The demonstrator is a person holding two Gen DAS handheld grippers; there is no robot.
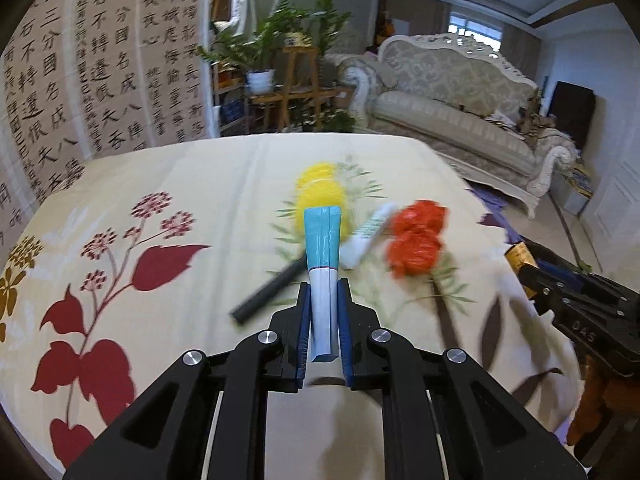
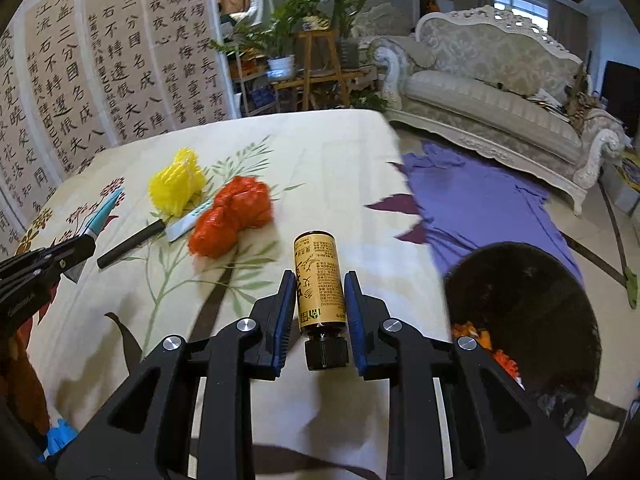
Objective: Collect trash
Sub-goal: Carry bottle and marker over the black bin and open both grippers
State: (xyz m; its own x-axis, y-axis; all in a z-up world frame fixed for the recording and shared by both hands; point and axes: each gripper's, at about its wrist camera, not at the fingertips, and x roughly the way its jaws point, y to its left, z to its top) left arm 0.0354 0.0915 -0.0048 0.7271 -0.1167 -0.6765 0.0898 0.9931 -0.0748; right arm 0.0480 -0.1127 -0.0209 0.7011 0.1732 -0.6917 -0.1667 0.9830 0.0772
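L gripper (image 1: 323,308) is pinching a squeezed teal-and-white toothpaste tube (image 1: 323,268) between its blue pads (image 1: 304,332), tube sticking out fwd, flat crimped end pointing away, lifted above the tablecloth (image 1: 168,184). R gripper (image 2: 316,312) is clamping a small brown bottle w/ gold label (image 2: 319,284), black cap toward the camera, base pointing away, pads pressing on both sides of the label.

Just past the L gripper, on the floral cloth, a black pen-like stick (image 1: 267,290) is lying diagonally, w/ a white-and-green toothbrush (image 1: 368,234) near it. Behind those a yellow mesh wad (image 1: 322,196) is sitting, and an orange-red mesh wad (image 1: 416,240) beside it to the right; the toothbrush is lying btwn the two wads, touching or nearly so, blur makes it hard to tell.

Off the table's right edge, lower down, a black bin (image 2: 532,320) is standing on the floor w/ some orange scraps (image 2: 476,336) inside near its rim. A purple cloth (image 2: 480,204) is spreading over the floor beyond it, twd the sofa (image 2: 500,92).
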